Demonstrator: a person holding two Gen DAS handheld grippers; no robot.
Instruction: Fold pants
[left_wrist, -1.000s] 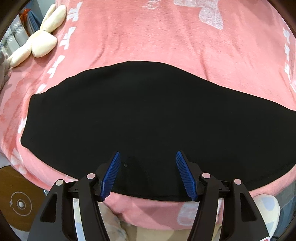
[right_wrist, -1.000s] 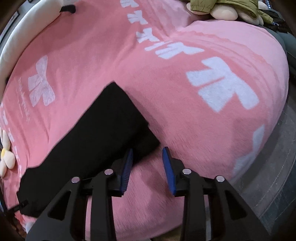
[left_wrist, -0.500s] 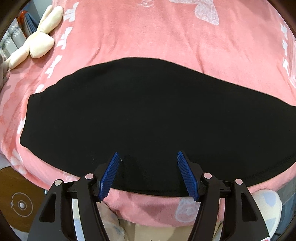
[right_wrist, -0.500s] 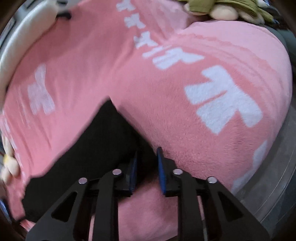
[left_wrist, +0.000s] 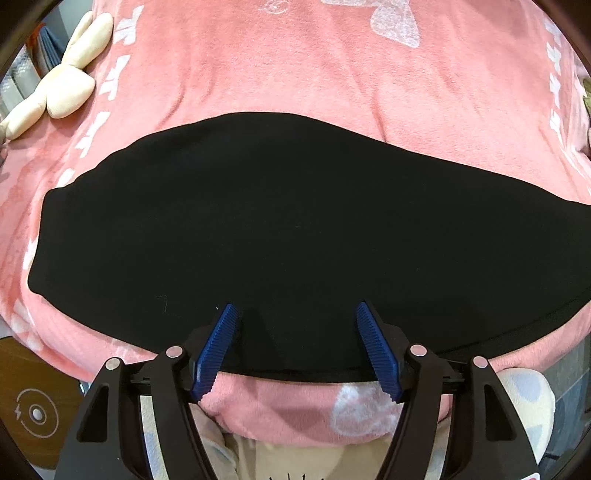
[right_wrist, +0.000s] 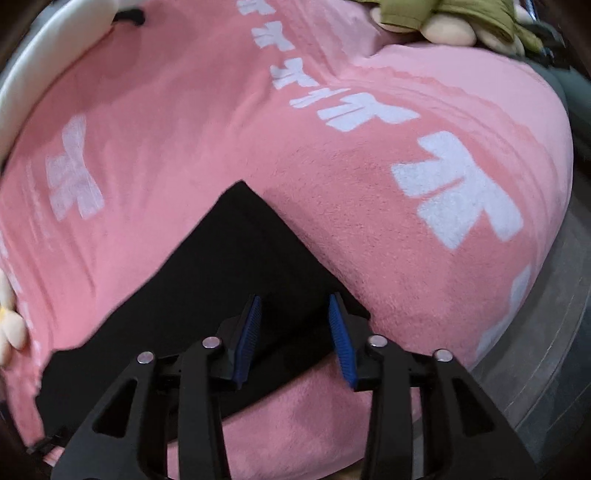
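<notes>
Black pants (left_wrist: 295, 221) lie flat as a long band across a pink blanket (left_wrist: 295, 74). My left gripper (left_wrist: 293, 314) hovers over their near edge, jaws wide and opening. Cloth lies flat under them, and neither blue pad presses on it. In the right wrist view the pants' narrow end (right_wrist: 221, 277) points away up the blanket. My right gripper (right_wrist: 294, 306) sits over that end near its right corner, jaws closing. Black cloth fills the space between its fingers, and a gap still shows between the pads.
A cream plush toy (left_wrist: 62, 92) lies at the blanket's far left. An olive garment with plush pieces (right_wrist: 443, 14) sits at the far right. The blanket's edge (right_wrist: 498, 332) drops to a grey floor (right_wrist: 554, 369). A round wooden charger (left_wrist: 37, 413) stands low on the left.
My right gripper has shifted left onto the pants' end, so cloth now lies between its fingers rather than beside them. The left fingers have spread slightly wider; that hand has stayed in place.
</notes>
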